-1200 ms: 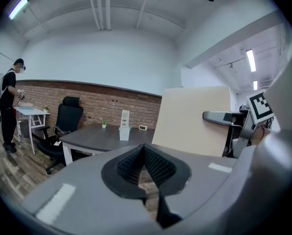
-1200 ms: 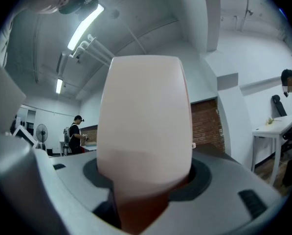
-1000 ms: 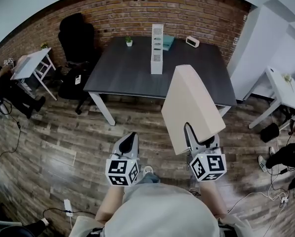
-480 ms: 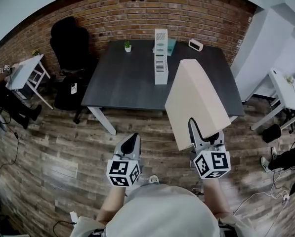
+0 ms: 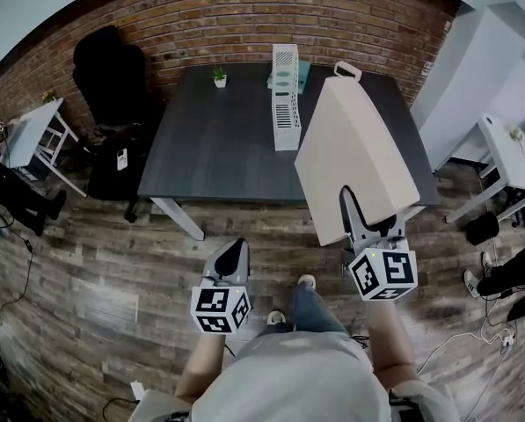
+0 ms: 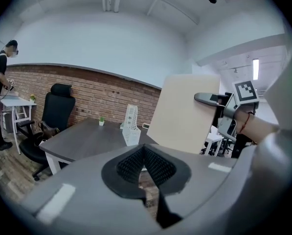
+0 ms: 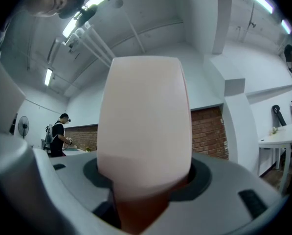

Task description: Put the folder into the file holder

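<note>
The thick cream-coloured cardboard folder (image 5: 354, 152) is up in the air at the person's right, tilted away from them, with its near lower edge clamped between the jaws of the right gripper (image 5: 357, 222); the right gripper view shows the folder's spine filling the gap, both pads pressed on it. In the head view the folder's far end overlaps the right part of the dark grey rectangular table (image 5: 218, 148), which stands on white legs over the wood-plank floor (image 5: 86, 262). The white mesh file holder (image 5: 285, 95) stands upright on that table, towards its back and middle, to the left of the folder and apart from it; the folder is not in it. The left gripper (image 5: 229, 255) hangs low to the left over the floor, short of the table, its jaws closed together with nothing between them. Behind the file holder lies a teal flat object (image 5: 301, 74), and a small green potted plant (image 5: 219, 76) sits at the table's back edge. A black office chair (image 5: 113, 73) stands left of the table against the red brick wall (image 5: 244, 16).
</note>
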Tool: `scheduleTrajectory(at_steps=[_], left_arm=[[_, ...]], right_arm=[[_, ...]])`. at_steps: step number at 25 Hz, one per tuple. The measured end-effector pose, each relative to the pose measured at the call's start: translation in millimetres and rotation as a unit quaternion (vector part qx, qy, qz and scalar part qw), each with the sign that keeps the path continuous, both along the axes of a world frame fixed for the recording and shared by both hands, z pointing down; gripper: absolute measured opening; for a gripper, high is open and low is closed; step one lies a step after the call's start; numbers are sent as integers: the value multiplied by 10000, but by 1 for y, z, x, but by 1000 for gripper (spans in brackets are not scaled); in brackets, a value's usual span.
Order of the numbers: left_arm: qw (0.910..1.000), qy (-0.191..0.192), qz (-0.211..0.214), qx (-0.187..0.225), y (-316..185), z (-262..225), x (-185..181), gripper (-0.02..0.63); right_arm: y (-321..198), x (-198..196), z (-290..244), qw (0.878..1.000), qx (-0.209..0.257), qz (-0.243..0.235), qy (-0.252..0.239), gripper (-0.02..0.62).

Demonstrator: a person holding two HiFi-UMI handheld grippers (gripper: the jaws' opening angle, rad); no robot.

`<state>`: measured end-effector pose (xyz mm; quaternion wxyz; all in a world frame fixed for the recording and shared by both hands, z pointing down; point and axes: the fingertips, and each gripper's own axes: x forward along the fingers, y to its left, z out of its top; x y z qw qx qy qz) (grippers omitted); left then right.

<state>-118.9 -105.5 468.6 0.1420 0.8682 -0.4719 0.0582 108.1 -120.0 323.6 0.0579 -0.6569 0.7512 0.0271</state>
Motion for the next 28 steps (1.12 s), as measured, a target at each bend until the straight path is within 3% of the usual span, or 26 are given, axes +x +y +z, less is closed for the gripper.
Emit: scheduleTrajectory(at_steps=[10,18,28], left_arm=[[9997,-135,-176,-107,-57,14,3,11],[9992,-173,-338,79,-141,-4,13,11],[9986,-191,-497,59,-207,-9,24,11]], right_arm=[[-94,7,-5,9996,219,-135,-131,275],[-184,15,0,9992,114,-299,-256,275],[-265,18,11,9988,-108,-439,-182,275]])
